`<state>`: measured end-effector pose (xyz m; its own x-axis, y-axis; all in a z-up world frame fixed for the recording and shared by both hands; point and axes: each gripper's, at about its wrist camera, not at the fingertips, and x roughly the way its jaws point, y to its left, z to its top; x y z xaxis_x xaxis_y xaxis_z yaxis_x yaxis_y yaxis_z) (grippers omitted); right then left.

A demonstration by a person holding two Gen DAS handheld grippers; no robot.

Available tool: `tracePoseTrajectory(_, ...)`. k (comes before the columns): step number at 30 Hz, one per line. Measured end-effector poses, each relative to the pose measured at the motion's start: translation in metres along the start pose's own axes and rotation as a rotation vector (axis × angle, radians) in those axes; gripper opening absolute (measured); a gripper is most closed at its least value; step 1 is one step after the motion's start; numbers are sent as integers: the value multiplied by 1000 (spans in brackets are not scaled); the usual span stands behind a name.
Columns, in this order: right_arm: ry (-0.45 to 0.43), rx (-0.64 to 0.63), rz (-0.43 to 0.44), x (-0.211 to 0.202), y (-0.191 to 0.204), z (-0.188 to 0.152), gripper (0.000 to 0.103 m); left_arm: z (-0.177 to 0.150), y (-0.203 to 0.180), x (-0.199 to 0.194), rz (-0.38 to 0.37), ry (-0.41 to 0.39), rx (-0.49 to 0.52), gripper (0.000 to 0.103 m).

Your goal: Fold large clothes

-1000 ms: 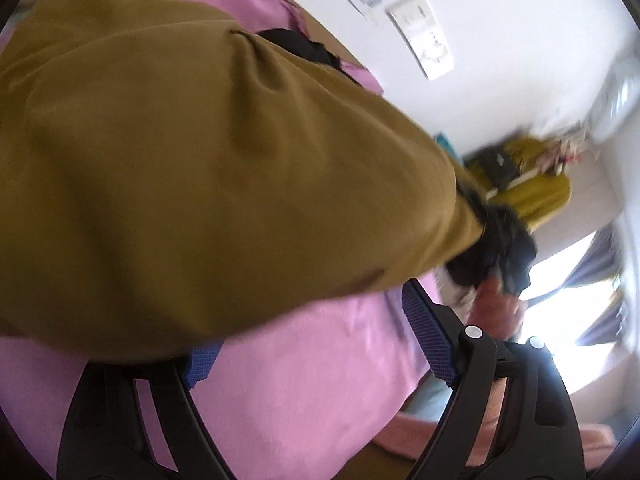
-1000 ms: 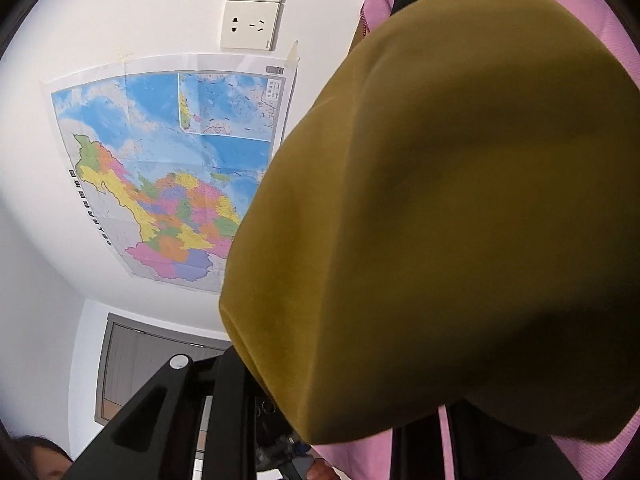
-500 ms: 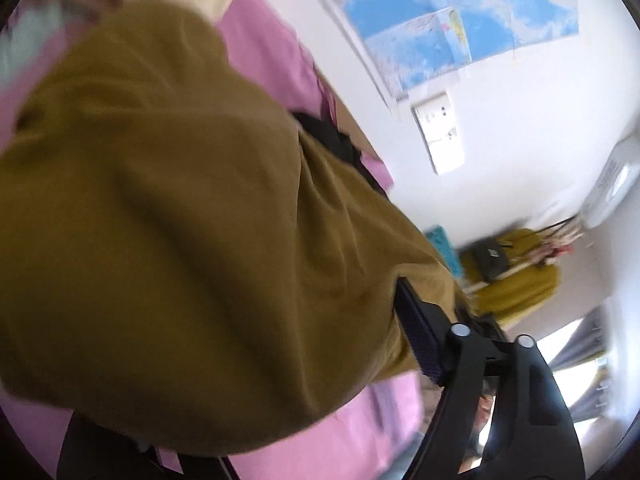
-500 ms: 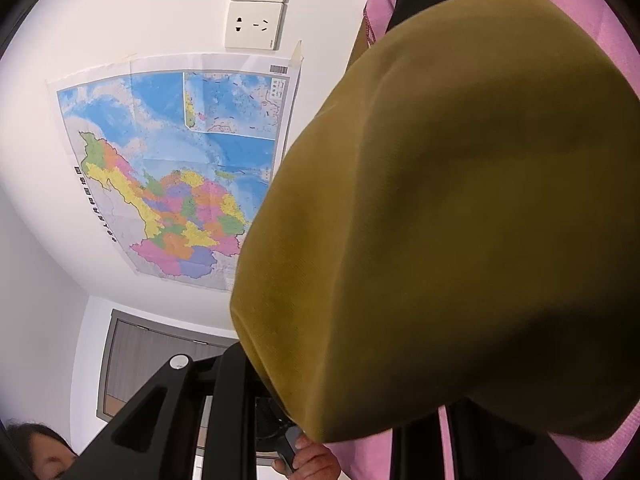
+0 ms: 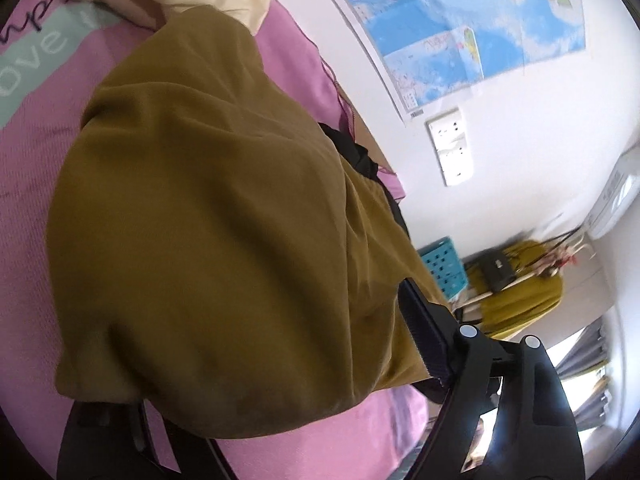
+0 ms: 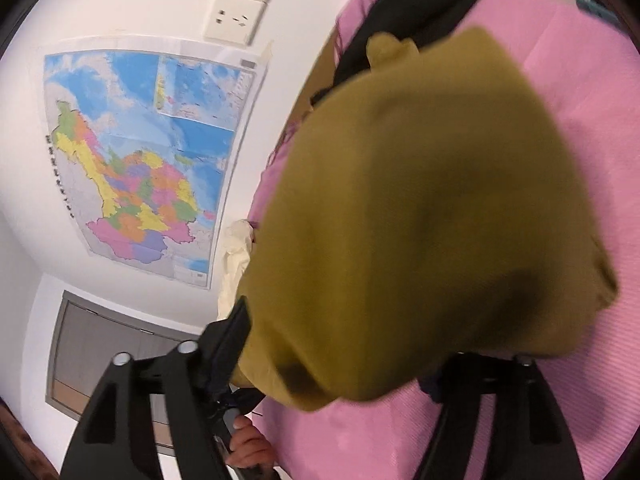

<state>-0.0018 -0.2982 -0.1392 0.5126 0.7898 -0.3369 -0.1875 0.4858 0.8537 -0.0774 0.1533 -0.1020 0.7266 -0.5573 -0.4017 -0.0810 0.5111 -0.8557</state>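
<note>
Your right claw has just been opening, and its jaws now stand apart around the mustard garment, no longer pinching it. Your left claw is spread wide too, with cloth bunched between its jaws. The garment lies heaped on the pink bed below the wall map.

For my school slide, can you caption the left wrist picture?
A mustard-yellow garment lies bunched on a pink bedspread near a wall map.
</note>
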Motion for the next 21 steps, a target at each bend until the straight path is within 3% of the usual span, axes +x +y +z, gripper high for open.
tracePoseTrajectory(5, -62, -27, -76, 19, 10, 16, 80, 6, -11, 14, 67, 8, 36, 86)
tracePoseTrajectory(9, -135, -8, -91, 33, 19, 17, 98, 9, -12, 22, 137, 23, 43, 85)
tracePoseTrajectory(12, -149, -37, -191, 51, 26, 21, 98, 9, -16, 29, 210, 37, 77, 83)
tracePoseTrajectory(14, -150, -48, -219, 59, 28, 24, 88, 10, -16, 29, 222, 38, 86, 81)
tracePoseTrajectory(15, -139, -26, -205, 63, 21, 24, 61, 11, -15, 29, 226, 41, 82, 76)
tracePoseTrajectory(16, -122, 2, -170, 67, 15, 26, 52, 12, -13, 29, 235, 47, 77, 72)
tracePoseTrajectory(17, -118, 8, -151, 68, 12, 27, 49, 13, -12, 28, 244, 55, 81, 65)
tracePoseTrajectory(19, -114, -17, -146, 66, 9, 24, 43, 14, -12, 28, 238, 69, 96, 63)
tracePoseTrajectory(20, -110, -20, -140, 67, 12, 22, 43, 15, -11, 28, 230, 76, 95, 64)
tracePoseTrajectory(21, -104, -16, -131, 71, 13, 24, 43, 16, -8, 29, 206, 88, 83, 76)
